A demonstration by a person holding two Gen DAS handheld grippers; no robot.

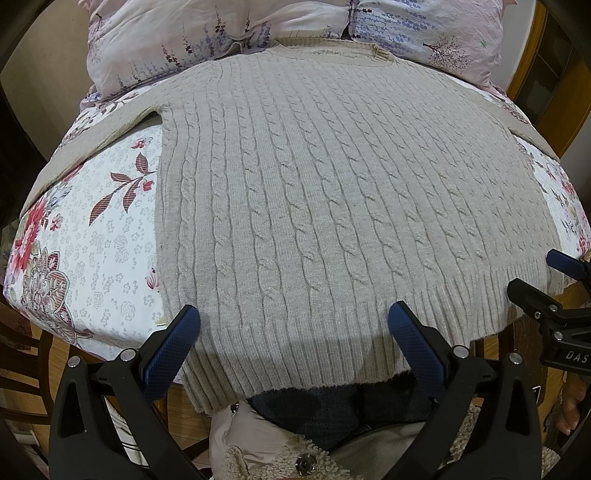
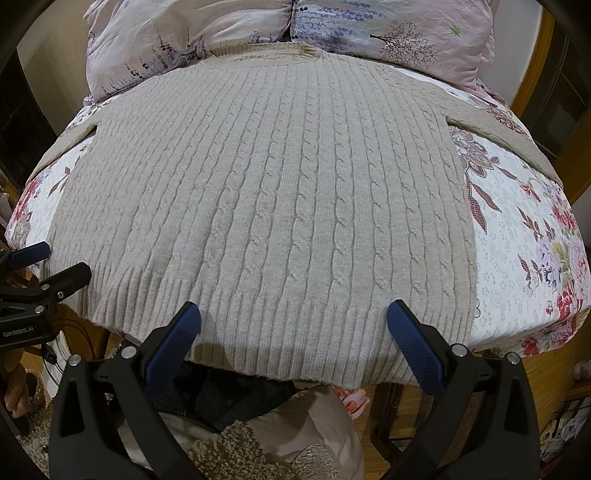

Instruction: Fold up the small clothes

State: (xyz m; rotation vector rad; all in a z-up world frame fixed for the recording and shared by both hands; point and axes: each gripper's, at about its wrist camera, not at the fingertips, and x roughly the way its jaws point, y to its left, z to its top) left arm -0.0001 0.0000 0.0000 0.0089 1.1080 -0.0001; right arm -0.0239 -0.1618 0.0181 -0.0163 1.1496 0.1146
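While the beige cable-knit sweater (image 1: 332,192) lies flat on the floral bedsheet (image 1: 110,236) — long axis running from ribbed hem at the near edge to neckline by the pillows (image 1: 258,33) — the left gripper (image 1: 293,321) hovers spread wide over the hem; the right gripper (image 2: 293,319) likewise gapes, empty.

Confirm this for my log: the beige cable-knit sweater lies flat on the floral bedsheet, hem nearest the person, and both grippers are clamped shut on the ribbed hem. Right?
Not quite. The beige cable-knit sweater does lie flat on the floral bedsheet, hem nearest the person, but neither gripper is clamped. The left gripper and right gripper are open, fingers spread wide above the ribbed hem, as each wrist view shows.
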